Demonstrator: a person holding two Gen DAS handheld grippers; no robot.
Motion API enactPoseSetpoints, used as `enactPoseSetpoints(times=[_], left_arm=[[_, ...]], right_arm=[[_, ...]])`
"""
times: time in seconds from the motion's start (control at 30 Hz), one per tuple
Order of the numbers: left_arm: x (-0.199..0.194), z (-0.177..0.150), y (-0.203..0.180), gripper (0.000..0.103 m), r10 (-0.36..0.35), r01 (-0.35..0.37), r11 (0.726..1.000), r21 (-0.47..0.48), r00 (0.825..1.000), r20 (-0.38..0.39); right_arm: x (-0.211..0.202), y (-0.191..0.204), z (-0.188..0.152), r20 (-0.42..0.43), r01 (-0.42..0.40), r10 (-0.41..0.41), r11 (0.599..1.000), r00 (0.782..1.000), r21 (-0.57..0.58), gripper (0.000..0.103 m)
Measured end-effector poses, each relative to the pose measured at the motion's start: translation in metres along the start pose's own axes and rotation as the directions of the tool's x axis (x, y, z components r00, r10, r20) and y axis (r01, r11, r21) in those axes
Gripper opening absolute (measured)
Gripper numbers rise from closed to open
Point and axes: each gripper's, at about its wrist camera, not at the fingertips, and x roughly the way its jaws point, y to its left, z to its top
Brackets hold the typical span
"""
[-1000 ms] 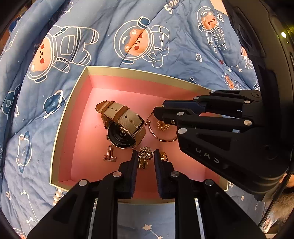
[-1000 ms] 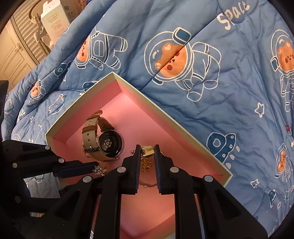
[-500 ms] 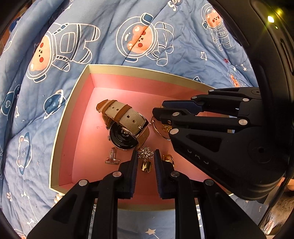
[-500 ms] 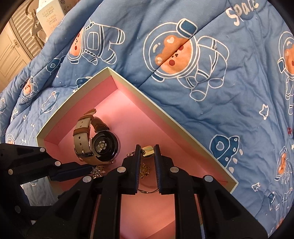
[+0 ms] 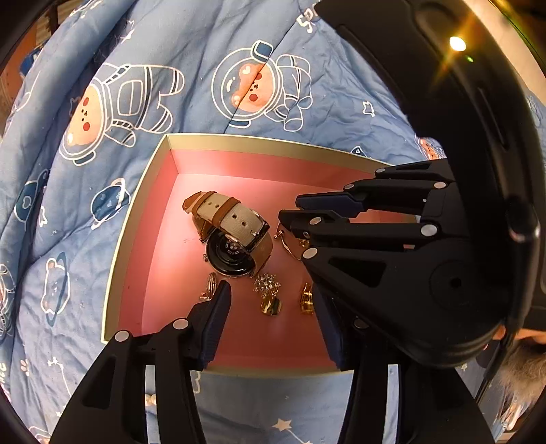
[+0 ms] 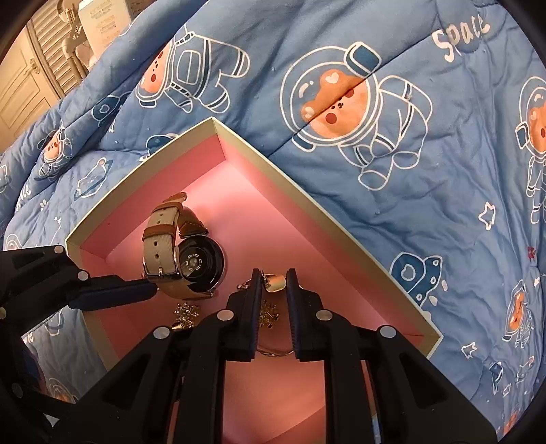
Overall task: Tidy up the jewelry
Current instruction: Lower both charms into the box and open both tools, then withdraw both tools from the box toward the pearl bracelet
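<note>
An open box with a cream rim point(image 5: 239, 140) point(image 6: 307, 201) and a pink floor lies on the quilt. In it are a watch point(image 5: 232, 246) point(image 6: 201, 266) with a beige and brown strap, a snowflake earring point(image 5: 268, 285) with a gold drop, and a thin bangle point(image 6: 276, 353). My left gripper point(image 5: 273, 293) hovers low over the box floor and its jaws are opening. The snowflake earring lies loose between them, touching neither pad. My right gripper point(image 6: 273, 273) point(image 5: 290, 210) is shut on the bangle. The bangle's gold bead point(image 6: 274, 283) and a snowflake charm point(image 6: 268, 314) show between the fingers.
A silver clip point(image 5: 211, 283) and a gold earring point(image 5: 307, 300) lie on the box floor beside the snowflake earring. The blue astronaut-bear quilt point(image 6: 409, 170) surrounds the box. White beads point(image 5: 150, 398) lie outside the near rim. A door and a carton point(image 6: 102, 24) stand far left.
My left jaws, shut on the snowflake earring before, have spread, and the earring now lies on the box floor. My right gripper with the bangle has edged toward the watch.
</note>
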Motion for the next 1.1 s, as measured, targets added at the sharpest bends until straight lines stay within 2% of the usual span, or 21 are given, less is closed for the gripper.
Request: enactPoseSetpoints(times=[0.03, 0.13, 0.17, 0.3, 0.47, 0.67, 0.77, 0.93, 1.1], left_arm=[[-0.002, -0.002, -0.001, 0.051, 0.002, -0.002, 1.000, 0.005, 1.000, 0.006], [-0.012, -0.008, 0.000, 0.060, -0.005, 0.005, 1.000, 0.006, 0.999, 0.035], [-0.015, -0.010, 0.001, 0.060, -0.010, 0.010, 1.000, 0.003, 0.999, 0.045], [-0.032, -0.018, 0.006, 0.063, -0.024, 0.025, 1.000, -0.012, 0.996, 0.084], [-0.060, -0.036, 0.012, 0.080, -0.025, 0.029, 0.999, -0.021, 0.987, 0.156], [-0.095, -0.075, 0.035, 0.091, 0.013, -0.003, 0.999, -0.042, 0.972, 0.234], [-0.106, -0.100, 0.049, 0.092, 0.034, -0.017, 0.997, -0.070, 0.968, 0.249], [-0.117, -0.124, 0.062, 0.092, 0.085, -0.059, 0.992, -0.109, 0.966, 0.245], [-0.121, -0.150, 0.072, 0.092, 0.102, -0.069, 0.987, -0.142, 0.965, 0.241]], right_arm=[[-0.001, 0.001, -0.001, 0.002, -0.002, 0.002, 1.000, 1.000, -0.003, 0.020], [-0.006, 0.005, -0.004, 0.024, 0.009, -0.009, 1.000, 1.000, -0.014, 0.044], [-0.008, 0.007, -0.005, 0.033, 0.012, -0.011, 1.000, 0.999, -0.020, 0.045], [-0.017, 0.011, -0.007, 0.050, 0.005, -0.004, 1.000, 0.999, -0.019, 0.046], [-0.038, 0.012, -0.014, 0.103, -0.004, 0.004, 1.000, 0.995, -0.002, 0.052], [-0.078, 0.013, -0.031, 0.202, -0.048, 0.050, 0.999, 0.978, -0.015, 0.052], [-0.096, 0.024, -0.041, 0.241, -0.075, 0.079, 0.997, 0.967, -0.023, 0.053], [-0.117, 0.048, -0.057, 0.286, -0.123, 0.127, 0.992, 0.950, -0.030, 0.053], [-0.125, 0.071, -0.072, 0.300, -0.163, 0.167, 0.986, 0.939, -0.039, 0.053]])
